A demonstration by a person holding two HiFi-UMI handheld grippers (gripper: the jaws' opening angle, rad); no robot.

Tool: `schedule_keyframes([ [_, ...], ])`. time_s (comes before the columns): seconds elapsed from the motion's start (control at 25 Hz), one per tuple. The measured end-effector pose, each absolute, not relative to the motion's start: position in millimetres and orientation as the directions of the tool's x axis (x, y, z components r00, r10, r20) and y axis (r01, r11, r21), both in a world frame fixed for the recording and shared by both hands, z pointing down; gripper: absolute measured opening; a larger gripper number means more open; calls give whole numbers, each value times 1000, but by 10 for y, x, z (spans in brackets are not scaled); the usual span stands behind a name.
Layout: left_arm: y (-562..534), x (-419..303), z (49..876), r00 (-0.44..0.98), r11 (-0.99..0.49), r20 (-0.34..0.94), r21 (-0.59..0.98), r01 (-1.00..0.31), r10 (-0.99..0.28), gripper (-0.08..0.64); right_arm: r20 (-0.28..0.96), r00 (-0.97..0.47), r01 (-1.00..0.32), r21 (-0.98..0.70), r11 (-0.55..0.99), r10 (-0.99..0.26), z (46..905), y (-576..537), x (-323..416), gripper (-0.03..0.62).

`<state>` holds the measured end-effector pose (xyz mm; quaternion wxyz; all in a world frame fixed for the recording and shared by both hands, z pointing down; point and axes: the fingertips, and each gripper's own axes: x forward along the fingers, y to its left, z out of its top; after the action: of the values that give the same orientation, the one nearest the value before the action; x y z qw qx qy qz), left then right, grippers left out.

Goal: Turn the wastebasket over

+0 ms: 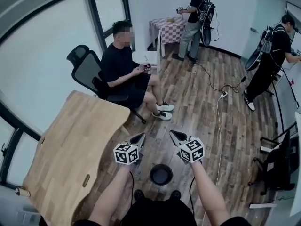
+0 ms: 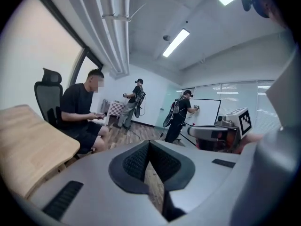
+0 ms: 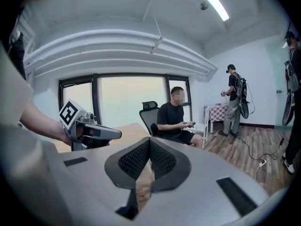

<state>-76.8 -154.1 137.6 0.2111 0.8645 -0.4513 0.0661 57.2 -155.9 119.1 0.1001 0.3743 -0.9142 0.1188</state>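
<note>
Far to the left of the wastebasket [image 1: 161, 174], a wooden table [image 1: 70, 145] lies along the window wall. Beyond the table, up and left of the wastebasket, a seated person [image 1: 123, 72] in black sits in an office chair [image 1: 81, 66] with a small device in both hands.

Just up and left of the wastebasket we hold our left gripper [image 1: 140, 138], its marker cube turned toward the head camera. In its own view the ribbed pads [image 2: 137, 161] are clenched tip to tip, with nothing caught between them.

The wastebasket stands on the wood floor [image 1: 197, 102] between our forearms, just ahead of our shoes. It shows a round dark face with a paler rim; we cannot tell whether that is the mouth or the base. Neither gripper touches it.

Just up and right of the wastebasket is our right gripper [image 1: 175, 135], its pads [image 3: 134, 160] likewise pressed together and empty.

Farther right of the wastebasket a white cable [image 1: 218, 126] runs up the floor. Two standing people work far beyond it, one at a checkered table [image 1: 167, 28], the other [image 1: 270, 60] at the right wall.
</note>
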Motion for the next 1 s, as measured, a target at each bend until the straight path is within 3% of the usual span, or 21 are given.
schedule_keyframes([
  [0.44, -1454, -617, 449, 651, -615, 195, 218, -758, -734, 17, 156, -723, -690, -149, 708, -672, 400, -1433, 306, 32],
  [1.0, -1259, -484, 318, 674, -647, 179, 191, -739, -717, 17, 139, -704, -710, -133, 691, -697, 250, -1218, 427, 32],
])
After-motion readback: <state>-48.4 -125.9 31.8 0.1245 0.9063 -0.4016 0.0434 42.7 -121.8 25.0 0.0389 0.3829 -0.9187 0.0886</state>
